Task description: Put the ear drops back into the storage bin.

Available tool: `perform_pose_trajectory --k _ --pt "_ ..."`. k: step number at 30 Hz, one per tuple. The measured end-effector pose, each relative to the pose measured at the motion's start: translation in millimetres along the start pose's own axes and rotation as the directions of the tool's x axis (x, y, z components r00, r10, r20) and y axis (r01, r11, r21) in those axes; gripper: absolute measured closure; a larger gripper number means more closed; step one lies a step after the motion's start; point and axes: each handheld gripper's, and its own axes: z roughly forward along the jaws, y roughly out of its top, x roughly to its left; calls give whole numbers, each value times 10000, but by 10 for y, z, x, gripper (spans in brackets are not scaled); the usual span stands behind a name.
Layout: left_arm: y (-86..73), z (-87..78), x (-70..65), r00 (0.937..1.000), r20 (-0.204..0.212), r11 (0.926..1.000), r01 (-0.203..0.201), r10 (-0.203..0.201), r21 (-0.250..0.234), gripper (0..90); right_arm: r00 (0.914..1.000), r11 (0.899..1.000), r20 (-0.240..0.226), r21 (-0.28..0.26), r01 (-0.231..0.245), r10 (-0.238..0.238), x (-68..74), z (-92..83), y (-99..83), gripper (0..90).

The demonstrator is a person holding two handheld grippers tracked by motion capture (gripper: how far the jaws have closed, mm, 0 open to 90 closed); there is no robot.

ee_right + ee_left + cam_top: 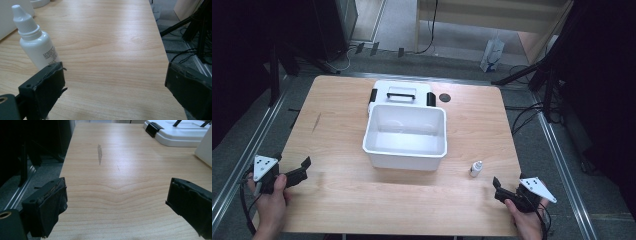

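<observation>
Pale wood table (pixel 342 190) broadly bare around central white bin (pixel 406 132), left gripper (pixel 301 170) and right gripper (pixel 499 187) at near corners, jaws wide apart, empty, small bottle (pixel 475 169) near right edge.

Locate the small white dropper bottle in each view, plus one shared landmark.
High view: dropper bottle stands lower right, right of the white bin, ahead of the right gripper.
Left gripper view: not in it.
Right gripper view: upper left, beyond the left finger.
Shared landmark: the bin's white wall, at far left.
</observation>
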Motion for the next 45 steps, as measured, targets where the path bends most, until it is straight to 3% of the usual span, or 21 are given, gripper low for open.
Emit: perform_pose_trajectory --k 5,7,13,15,16,19,21,24,27,29,30,31,35,36,38,43,45 --pt "-1 3 -2 10000 -51 10000 33 -33 -8 35 9999 10000 -97 52 29 -29 -12 -4 6 28" --pt "-2 2 -1 10000 -61 10000 74 -74 -23 35 9999 10000 -111 36 49 -48 -12 -16 16 79" --pt "-9 -6 -9 10000 -92 10000 7 -7 -56 35 9963 9966 -841 793 216 -149 -7 -6 64 114" --pt "-10 -6 -9 10000 -96 10000 7 -8 -51 35 9958 9951 -877 925 344 -263 3 -1 86 124" --pt "-9 -6 -9 10000 -92 10000 -12 12 -34 35 9929 9892 -996 1243 777 -655 19 3 157 127" --pt "-8 -2 -11 9999 -113 10000 -25 24 -11 35 9902 9789 -906 1653 1198 -1059 32 18 246 134" --pt "-10 -3 -12 9999 -104 10000 -19 19 -21 35 9840 9667 -1097 1995 1601 -1403 60 27 332 136" --pt "-13 -6 -12 10000 -89 10000 -29 29 -38 35 9682 9435 -1453 2351 2335 -2034 132 43 491 140" --pt "-15 -6 -13 10000 -92 10000 -32 32 -58 35 9545 9232 -1819 2644 2790 -2363 188 74 624 146" --pt "-16 -7 -14 9999 -101 10000 -40 39 -58 35 9437 9026 -2023 2949 3135 -2616 224 106 707 172" --pt "-16 -7 -14 9999 -101 10000 -40 39 -58 35 9437 9026 -2023 2949 3135 -2616 224 106 707 172" --pt "-18 -4 -21 9999 -122 10000 -48 47 -73 35 9273 8622 -2155 3503 3661 -3062 269 156 796 190" --pt "-17 -1 -35 9997 -164 9998 -179 179 -39 35 9088 8241 -2565 3919 4090 -3290 331 190 902 192" --pt "-17 -3 -37 9997 -168 9998 -199 199 -30 35 9014 8064 -2642 4091 4270 -3432 353 203 933 191" --pt "-16 -3 -39 9996 -162 9997 -239 239 -14 35 8929 7851 -2797 4307 4451 -3528 386 213 986 191" --pt "-17 -4 -39 9996 -152 9997 -246 246 -12 35 8818 7393 -3011 4830 4692 -3630 441 262 1110 209" --pt "-18 -6 -38 9996 -140 9997 -258 258 5 35 8771 7146 -3138 5101 4787 -3635 471 293 1159 231"
